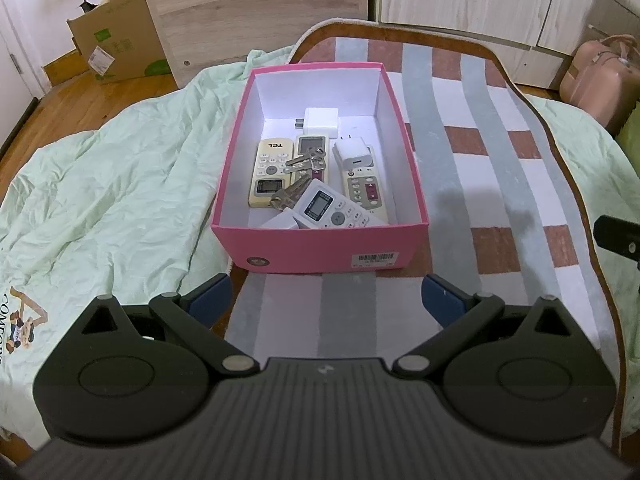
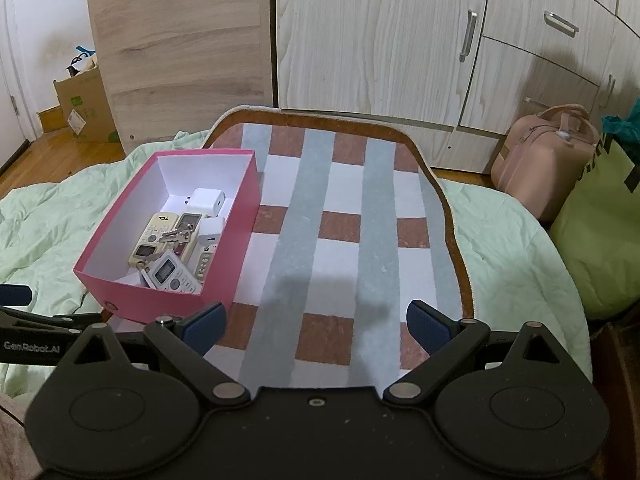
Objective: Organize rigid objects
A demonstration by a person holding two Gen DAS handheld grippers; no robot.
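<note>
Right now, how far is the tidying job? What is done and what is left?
It looks nearly done. The remotes, keys and chargers all lie inside the pink box. Nothing is in hand: the left claw and the right claw are both open and hold nothing. No loose item shows on the mat, so little or nothing seems left, at least in these views.

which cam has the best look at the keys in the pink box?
Left wrist. It faces the pink box head-on, so the keys lying across the remotes read clearly. In the right wrist view the keys sit off to the left, smaller and at an angle, teeth indistinct.
</note>
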